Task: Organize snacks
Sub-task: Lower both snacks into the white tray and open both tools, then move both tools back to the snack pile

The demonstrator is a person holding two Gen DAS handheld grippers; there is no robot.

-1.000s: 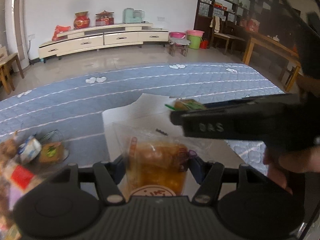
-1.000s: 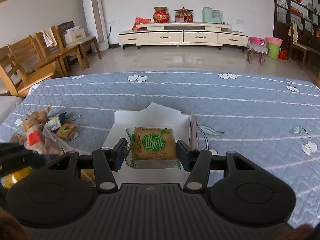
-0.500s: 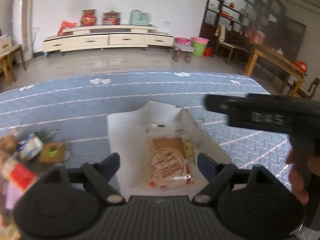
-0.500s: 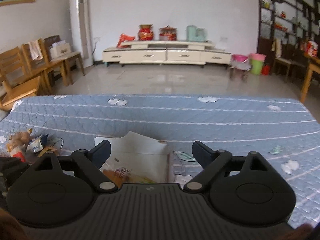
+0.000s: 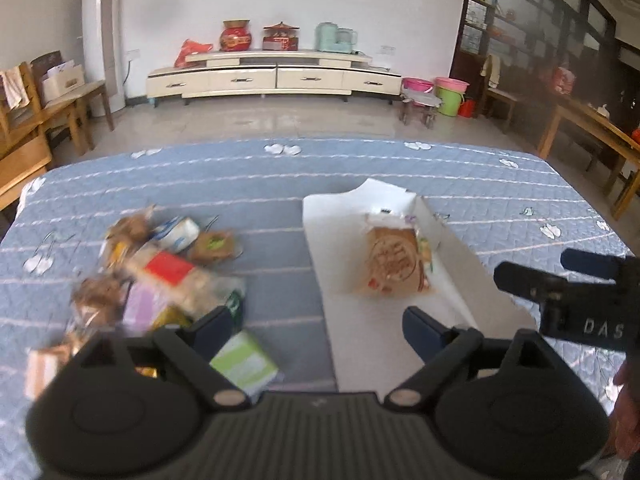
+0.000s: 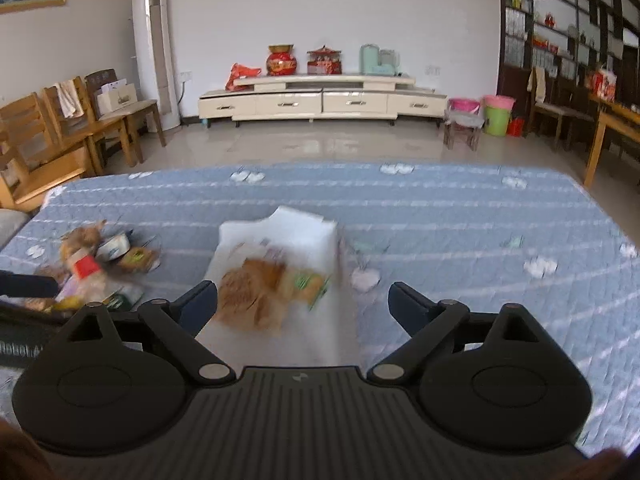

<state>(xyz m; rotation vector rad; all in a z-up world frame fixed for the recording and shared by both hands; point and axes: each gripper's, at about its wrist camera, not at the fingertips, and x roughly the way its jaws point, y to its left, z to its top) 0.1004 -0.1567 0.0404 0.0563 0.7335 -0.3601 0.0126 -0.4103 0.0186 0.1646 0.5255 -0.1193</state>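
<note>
Snacks are seen in two groups on a blue quilted cover (image 5: 360, 176). At the left, a loose pile of wrapped snacks (image 5: 160, 276) is spread on the cover; a red label, a blue-and-white pack and a brown piece with a green mark can be made out, but blur leaves no writing readable. At the near edge of the pile a green-and-white packet (image 5: 244, 364) lies just beside the left finger of the left gripper (image 5: 316, 328).

To the right of the pile, a white open box (image 5: 348, 248) is laid flat on the cover. Inside it an orange-brown packet (image 5: 394, 266) with a round red emblem is seen, and beside it, at its right edge, a green-printed packet (image 6: 306, 284) partly shows. The characters in the emblem cannot be read.

The left gripper is held over the near end of the box and the gap beside the pile, tilted downward. Its jaws have just been opening and now stand wide apart, with nothing between them.

At the far right of the left wrist view, the right gripper (image 6: 298, 304) is seen from the side, with white letters "DAS" on its black body; part of a hand (image 5: 626, 416) is visible below it. Its jaws have also just been opening and stand fully spread, nothing gripped, the box lying beyond the fingertips.
</note>
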